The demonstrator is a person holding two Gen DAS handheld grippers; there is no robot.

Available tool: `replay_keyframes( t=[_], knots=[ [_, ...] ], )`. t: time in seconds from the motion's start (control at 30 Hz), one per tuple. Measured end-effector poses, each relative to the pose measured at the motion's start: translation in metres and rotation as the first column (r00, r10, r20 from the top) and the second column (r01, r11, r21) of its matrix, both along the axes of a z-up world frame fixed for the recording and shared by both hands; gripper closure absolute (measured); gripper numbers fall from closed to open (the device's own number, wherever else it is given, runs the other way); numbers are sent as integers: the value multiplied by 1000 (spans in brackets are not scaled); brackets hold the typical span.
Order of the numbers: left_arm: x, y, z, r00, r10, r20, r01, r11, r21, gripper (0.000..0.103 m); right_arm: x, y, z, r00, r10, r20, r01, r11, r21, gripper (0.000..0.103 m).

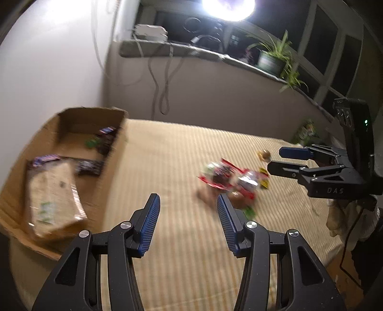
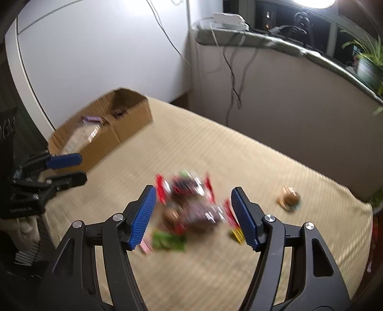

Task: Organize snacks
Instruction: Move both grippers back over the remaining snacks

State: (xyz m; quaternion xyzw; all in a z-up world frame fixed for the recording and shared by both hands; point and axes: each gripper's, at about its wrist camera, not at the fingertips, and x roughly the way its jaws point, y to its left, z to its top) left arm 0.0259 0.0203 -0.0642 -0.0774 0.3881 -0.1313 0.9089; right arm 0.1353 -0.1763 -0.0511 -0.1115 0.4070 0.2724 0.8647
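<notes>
Left claw (image 1: 188, 210) spread empty, snack pile (image 1: 229, 178) ahead, cardboard box (image 1: 71, 134) left

Beige striped cloth (image 1: 179, 153), brown box (image 1: 71, 119)

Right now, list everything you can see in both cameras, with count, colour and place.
cardboard box: one, brown, open, at the far left of the striped surface.
bread loaf: one, tan, in clear wrap, inside the box, near end.
small wrappers in the box: several, dark, purple and green; too blurred to count.
snack pile: red, green and yellow packets, mid-surface; count unclear from blur.
round snack: one, brown, alone to the right of the pile.
striped surface: one, beige, under it all.
potted plant: one, green, on the window ledge.
white box: one, on the ledge, cables hanging below.
left tongs: open, empty, between box and pile.
right tongs: open, empty, straddling the pile in view.
</notes>
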Motion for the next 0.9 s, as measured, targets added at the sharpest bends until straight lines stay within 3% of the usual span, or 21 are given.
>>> replay_keyframes(
  t=[0.27,0.47,0.9],
  knots=[
    [-4,-47,-22,990,-122,-67,122,993,-8,56,-6,-49,-35,997,-68,-46,65,996,-64,35],
    [-1,-68,-36,978,-178,-110,180,983,17,62,13,-66,-52,984,-134,-117,132,991,-23,35],
    [7,-103,-55,967,-226,-120,246,951,190,66,41,-65,-75,958,-237,-160,236,971,-24,40]
  ],
)
